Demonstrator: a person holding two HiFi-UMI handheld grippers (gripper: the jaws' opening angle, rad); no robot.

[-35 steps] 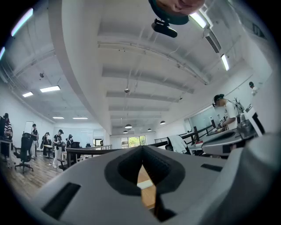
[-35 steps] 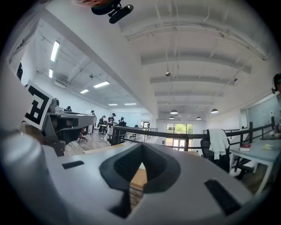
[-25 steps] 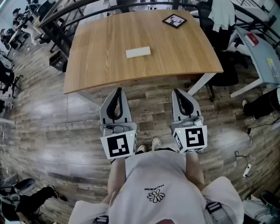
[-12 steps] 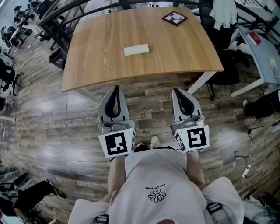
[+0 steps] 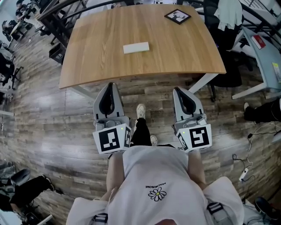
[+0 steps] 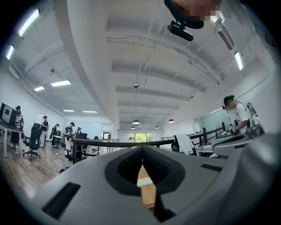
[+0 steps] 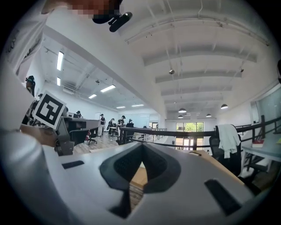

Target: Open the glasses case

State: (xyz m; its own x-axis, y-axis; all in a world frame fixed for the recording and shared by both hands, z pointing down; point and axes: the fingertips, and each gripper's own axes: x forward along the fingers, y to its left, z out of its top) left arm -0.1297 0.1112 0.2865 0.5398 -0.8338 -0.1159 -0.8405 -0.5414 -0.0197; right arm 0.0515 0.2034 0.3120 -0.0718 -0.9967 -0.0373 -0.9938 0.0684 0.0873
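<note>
The glasses case [image 5: 136,47], a closed white oblong, lies flat near the middle of the wooden table [image 5: 184,52]. Both grippers hang over the floor, short of the table's near edge and pointing toward it. My left gripper [image 5: 109,87] has its jaws shut with nothing in them. My right gripper [image 5: 181,91] is shut and empty too. In the left gripper view the case [image 6: 144,181] shows as a pale strip through the gap below the closed tips of the left gripper [image 6: 142,151]. The right gripper [image 7: 142,159] has only table wood behind it.
A black framed square [image 5: 177,16] lies at the table's far right corner. A white table leg [image 5: 199,84] slants down near my right gripper. A dark chair [image 5: 228,74] and a grey desk [image 5: 263,57] stand to the right. A black railing [image 5: 66,9] runs behind the table.
The person has stepped toward the table, one foot now forward between the grippers. My left gripper has shifted left and slightly down; the right has barely shifted. Both jaws stay shut.
</note>
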